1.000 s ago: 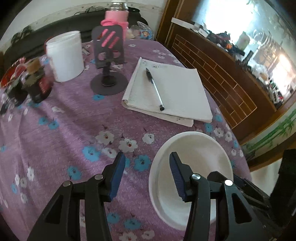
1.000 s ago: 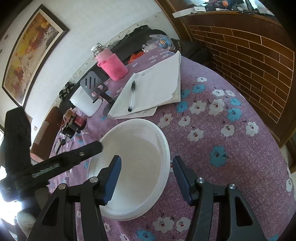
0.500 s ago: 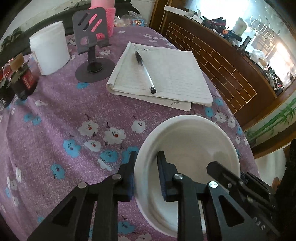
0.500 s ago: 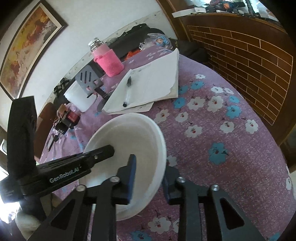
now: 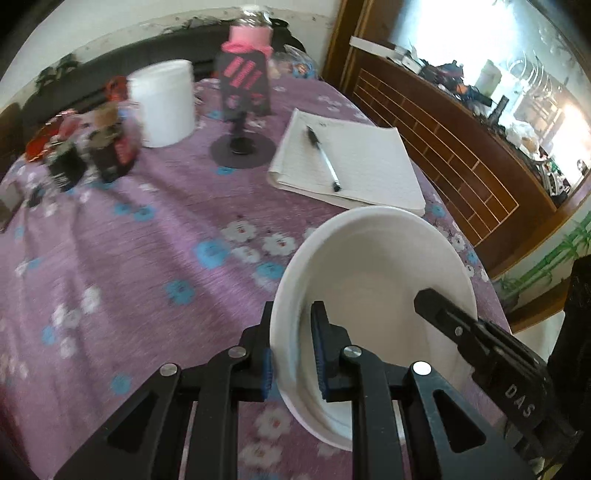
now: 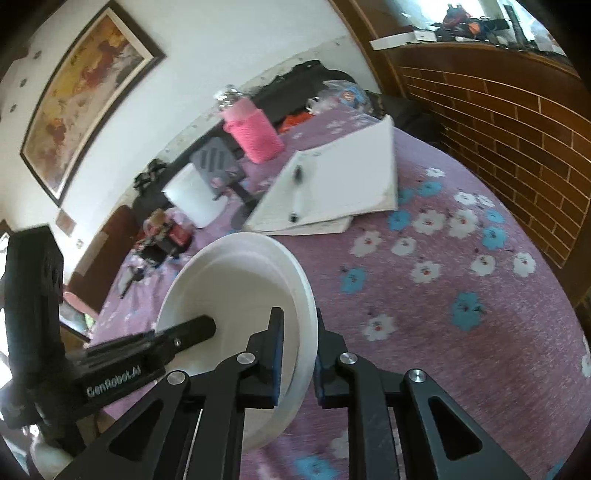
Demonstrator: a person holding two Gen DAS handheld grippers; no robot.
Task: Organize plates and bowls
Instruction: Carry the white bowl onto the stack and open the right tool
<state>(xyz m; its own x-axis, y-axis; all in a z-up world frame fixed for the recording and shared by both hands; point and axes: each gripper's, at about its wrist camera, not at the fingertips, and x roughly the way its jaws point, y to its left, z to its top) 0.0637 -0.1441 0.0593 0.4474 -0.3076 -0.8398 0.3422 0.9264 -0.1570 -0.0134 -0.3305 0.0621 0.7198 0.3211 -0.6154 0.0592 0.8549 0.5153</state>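
Observation:
A white bowl (image 5: 380, 273) is held over the purple flowered tablecloth (image 5: 122, 258), tilted. My left gripper (image 5: 293, 354) is shut on the bowl's left rim, one finger inside and one outside. My right gripper (image 6: 297, 354) is shut on the bowl's (image 6: 236, 280) right rim in the same way. The right gripper's finger shows in the left wrist view (image 5: 443, 314), and the left gripper's finger in the right wrist view (image 6: 184, 332). No plate is in view.
An open notebook (image 5: 351, 162) with a pen (image 5: 323, 158) lies behind the bowl. Further back stand a black phone stand (image 5: 242, 110), a white tub (image 5: 164, 101), a pink-sleeved bottle (image 5: 251, 33) and dark jars (image 5: 110, 147). A wooden counter (image 5: 443, 125) runs on the right.
Both grippers closed from open onto opposite rims of the bowl. The bowl has since come up off the tablecloth and tilted.

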